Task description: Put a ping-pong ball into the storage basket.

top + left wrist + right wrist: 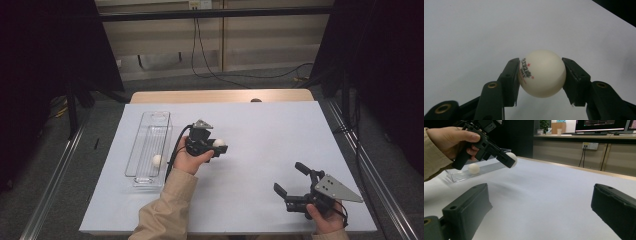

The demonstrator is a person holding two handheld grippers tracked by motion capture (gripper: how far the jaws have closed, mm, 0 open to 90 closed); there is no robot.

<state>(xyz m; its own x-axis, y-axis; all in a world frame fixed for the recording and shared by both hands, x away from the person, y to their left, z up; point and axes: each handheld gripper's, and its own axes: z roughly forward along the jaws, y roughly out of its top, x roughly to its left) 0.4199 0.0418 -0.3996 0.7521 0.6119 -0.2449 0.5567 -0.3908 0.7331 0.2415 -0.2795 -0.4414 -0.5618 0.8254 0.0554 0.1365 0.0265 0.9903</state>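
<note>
My left gripper point(219, 144) is shut on a white ping-pong ball point(542, 73) with red and black print, and holds it above the white table sheet point(250, 135). From the right gripper view the same ball point(512, 158) sits between the left gripper's jaws, lifted off the sheet. A second white ball point(157, 160) lies inside the clear plastic tray point(142, 145) to the left of that hand. My right gripper point(290, 179) rests near the front right of the sheet, its jaws wide apart with nothing between them.
The clear tray point(461, 176) stands lengthwise at the left of the sheet. A wooden table edge point(220, 96) runs along the back. Cables point(205, 60) trail on the floor behind. Dark frames flank both sides.
</note>
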